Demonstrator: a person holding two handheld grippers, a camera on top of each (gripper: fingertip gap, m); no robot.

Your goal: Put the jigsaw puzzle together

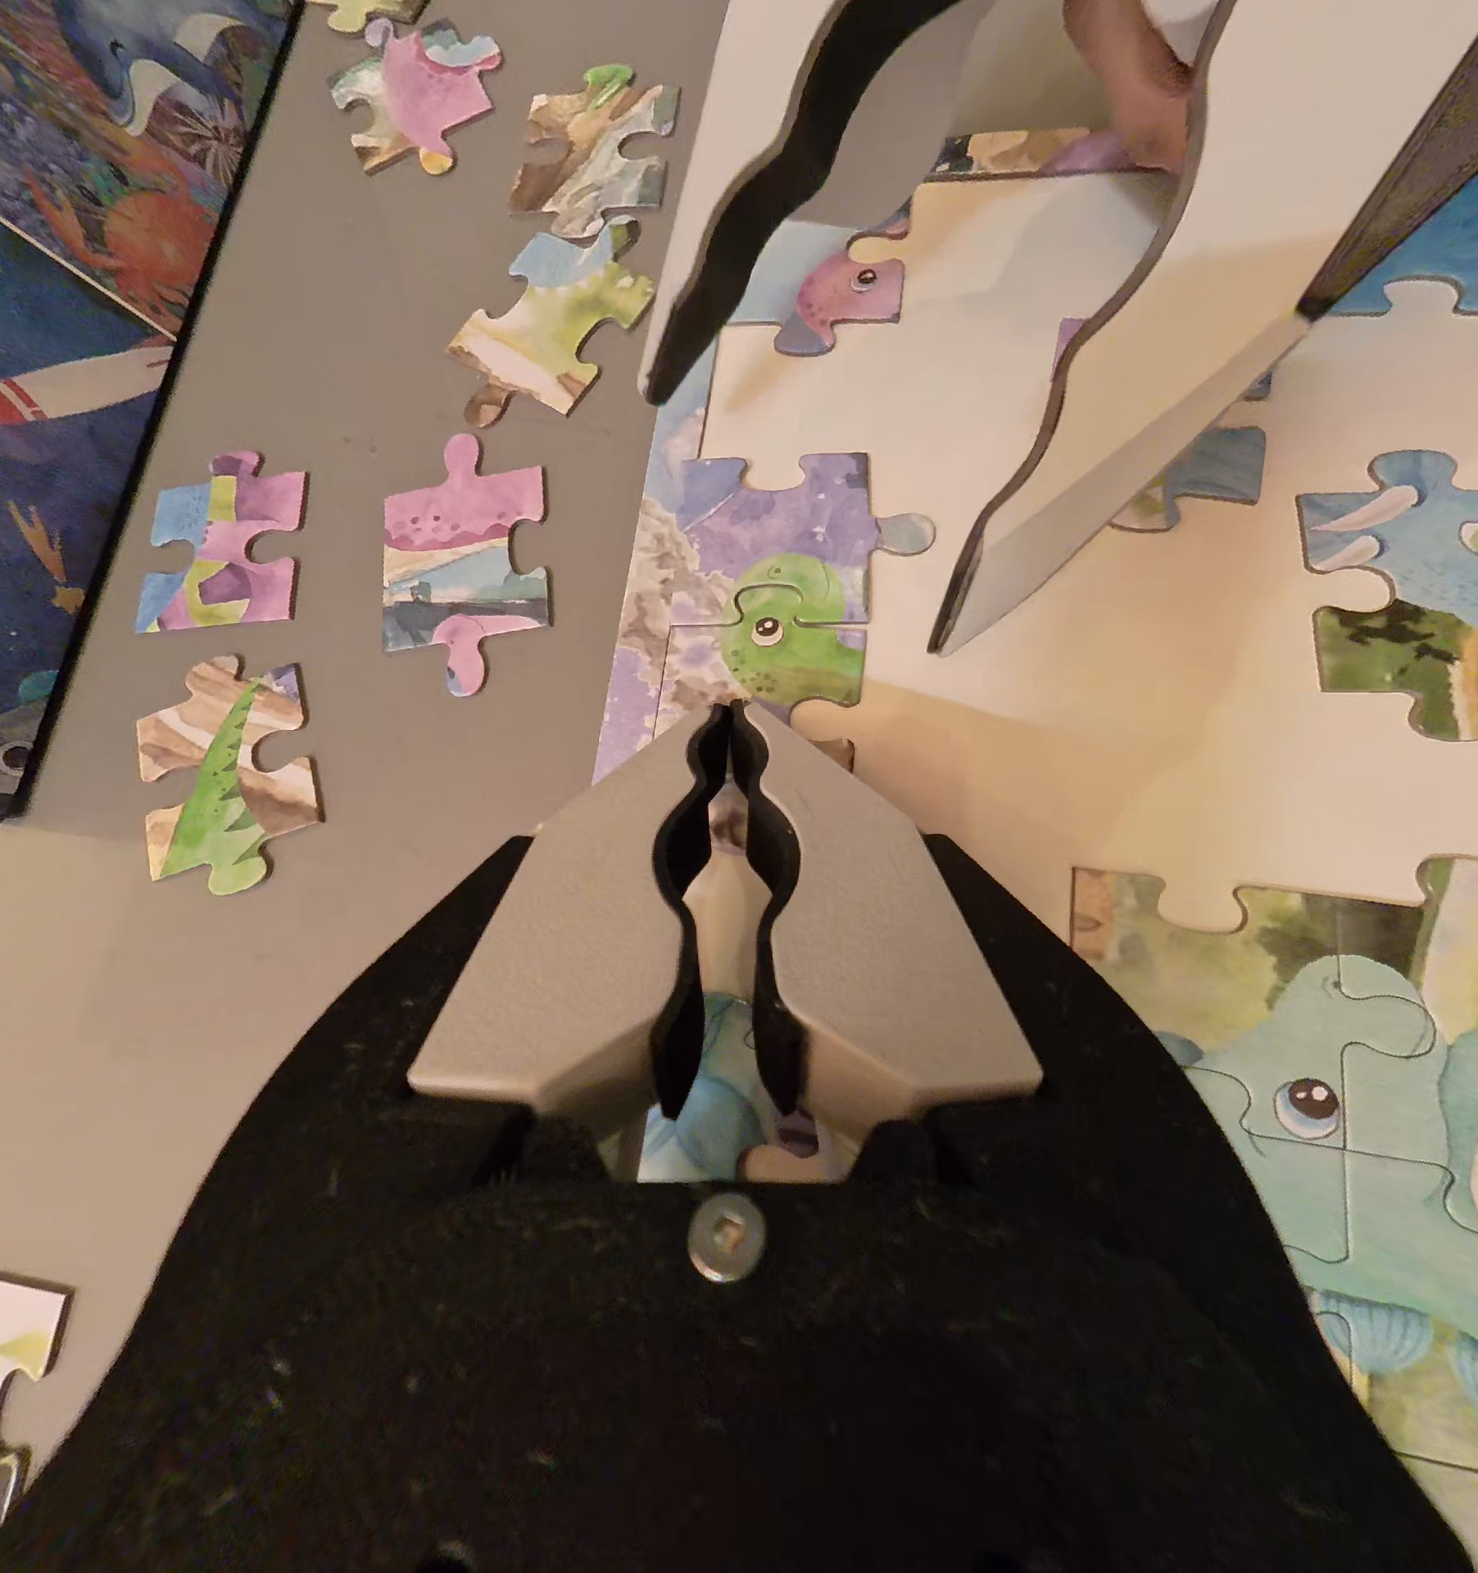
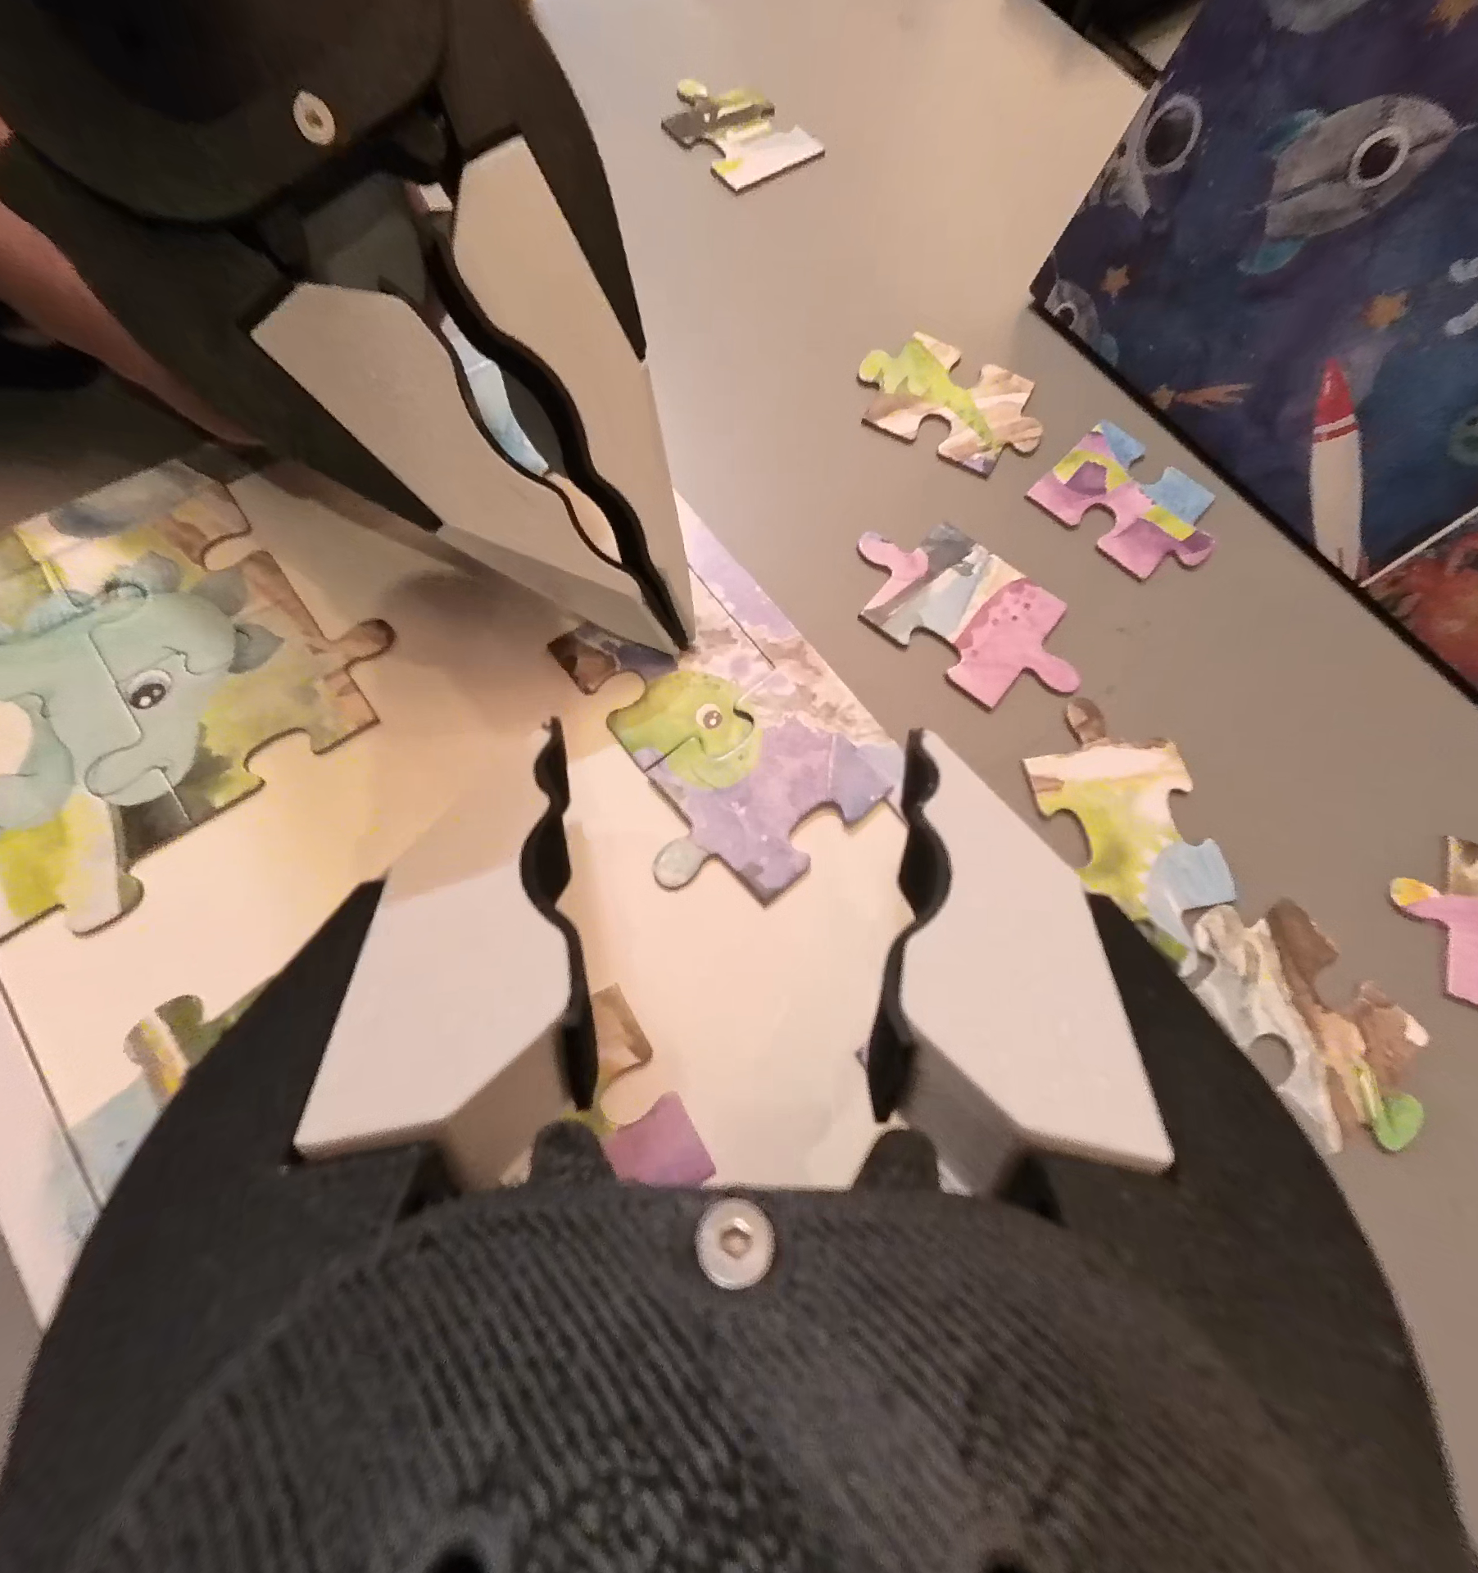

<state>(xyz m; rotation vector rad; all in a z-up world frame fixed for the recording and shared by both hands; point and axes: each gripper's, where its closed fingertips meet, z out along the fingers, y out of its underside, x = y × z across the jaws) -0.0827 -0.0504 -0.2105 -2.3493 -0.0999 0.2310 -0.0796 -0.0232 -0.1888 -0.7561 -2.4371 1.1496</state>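
Observation:
The cream puzzle tray (image 1: 1059,766) holds placed pieces. A green dinosaur-head piece (image 1: 791,655) joins a purple piece (image 1: 791,528) at the tray's left edge. My left gripper (image 1: 731,711) is shut with nothing between its fingers, and its tips touch the tray at the green piece's near edge. My right gripper (image 1: 799,511) is open and empty, hovering over the purple piece. In the right wrist view my right gripper (image 2: 734,736) stands open around the green piece (image 2: 693,723) and purple piece (image 2: 770,809). The left gripper (image 2: 676,638) tips down just beyond them.
Several loose pieces (image 1: 463,562) lie on the grey table left of the tray, shown to the right in the right wrist view (image 2: 965,621). A dark space-themed box (image 1: 55,255) borders them. A joined light blue dinosaur cluster (image 1: 1314,1106) and a blue horned piece (image 1: 1425,545) sit in the tray. There is about 5 cm between the tips of the two grippers.

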